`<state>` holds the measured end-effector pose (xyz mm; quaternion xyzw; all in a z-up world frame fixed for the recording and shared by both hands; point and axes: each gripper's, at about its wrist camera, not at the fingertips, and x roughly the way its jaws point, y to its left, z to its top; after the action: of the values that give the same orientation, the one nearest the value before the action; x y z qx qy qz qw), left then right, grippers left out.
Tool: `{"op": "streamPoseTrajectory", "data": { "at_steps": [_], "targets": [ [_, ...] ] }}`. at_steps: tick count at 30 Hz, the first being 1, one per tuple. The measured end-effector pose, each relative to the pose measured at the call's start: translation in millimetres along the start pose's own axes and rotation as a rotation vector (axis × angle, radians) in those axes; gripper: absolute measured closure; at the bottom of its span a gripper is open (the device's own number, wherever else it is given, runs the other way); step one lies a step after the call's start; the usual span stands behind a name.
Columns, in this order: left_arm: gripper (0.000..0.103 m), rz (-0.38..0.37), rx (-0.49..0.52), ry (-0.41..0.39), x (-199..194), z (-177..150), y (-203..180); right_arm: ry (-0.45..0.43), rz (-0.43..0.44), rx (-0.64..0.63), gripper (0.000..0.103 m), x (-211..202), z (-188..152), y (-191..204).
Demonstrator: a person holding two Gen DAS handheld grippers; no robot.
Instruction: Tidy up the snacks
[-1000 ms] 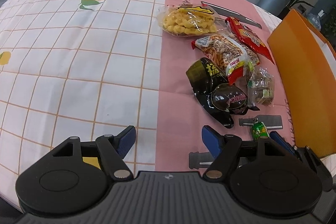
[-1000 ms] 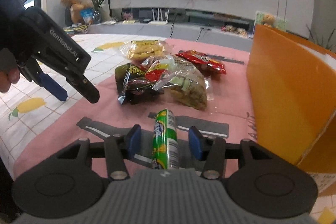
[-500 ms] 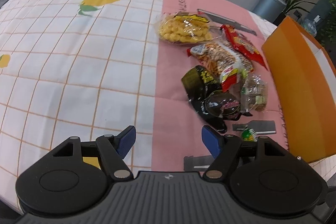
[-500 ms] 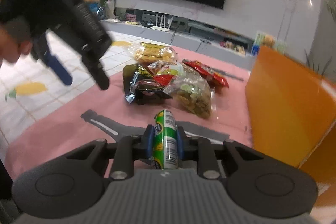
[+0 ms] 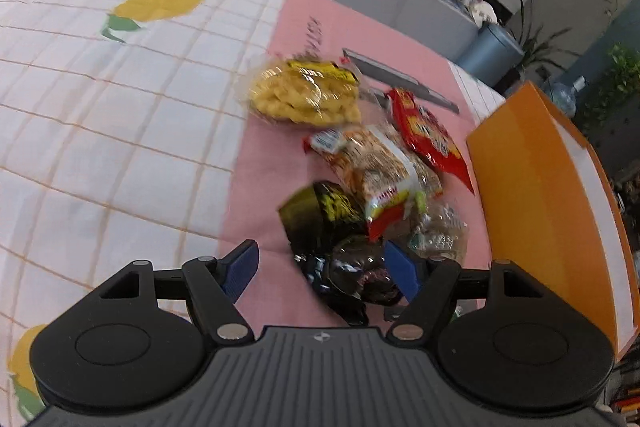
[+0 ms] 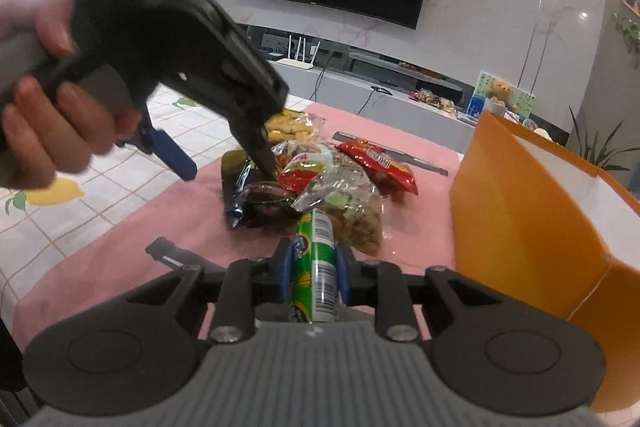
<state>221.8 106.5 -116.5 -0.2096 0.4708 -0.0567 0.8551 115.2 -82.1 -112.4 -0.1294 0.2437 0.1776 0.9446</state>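
My right gripper is shut on a green snack tube and holds it above the pink cloth. My left gripper is open above a black snack bag; it also shows in the right wrist view over the same black bag. Behind lie a yellow puffs bag, a red packet, a clear peanut bag and a small clear bag. An orange box stands open at the right, also seen in the right wrist view.
The table has a white checked cloth with lemons on the left and a pink cloth in the middle. A grey trash bin and a low counter with clutter stand beyond the table.
My right gripper closed on the green tube and lifted it. My left gripper moved forward and right, over the black bag, still open.
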Motion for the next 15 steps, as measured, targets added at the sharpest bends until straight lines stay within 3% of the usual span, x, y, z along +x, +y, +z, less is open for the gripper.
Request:
{"op": "streamPoseTrajectory", "data": {
  "at_steps": [2,4,7,10,15],
  "targets": [
    [0.016,-0.072,0.052,0.014,2.5,-1.5,-7.1,0.025,0.035,0.063,0.082,2.3,-1.3,-6.0],
    [0.015,-0.084,0.149,-0.001,1.6,-4.1,-20.3,0.047,0.053,0.12,0.082,5.1,-2.3,-12.6],
    [0.014,-0.003,0.336,-0.072,-1.0,-13.8,-39.3,0.051,0.039,0.133,0.083,5.4,-2.2,-16.0],
    [0.013,0.068,0.476,-0.095,2.9,-23.7,-49.6,0.052,0.044,0.152,0.083,5.1,-1.8,-17.8],
    [0.013,0.054,0.526,-0.076,6.6,-27.8,-50.0,0.06,0.041,0.148,0.083,8.0,-2.0,-20.8]
  ]
}}
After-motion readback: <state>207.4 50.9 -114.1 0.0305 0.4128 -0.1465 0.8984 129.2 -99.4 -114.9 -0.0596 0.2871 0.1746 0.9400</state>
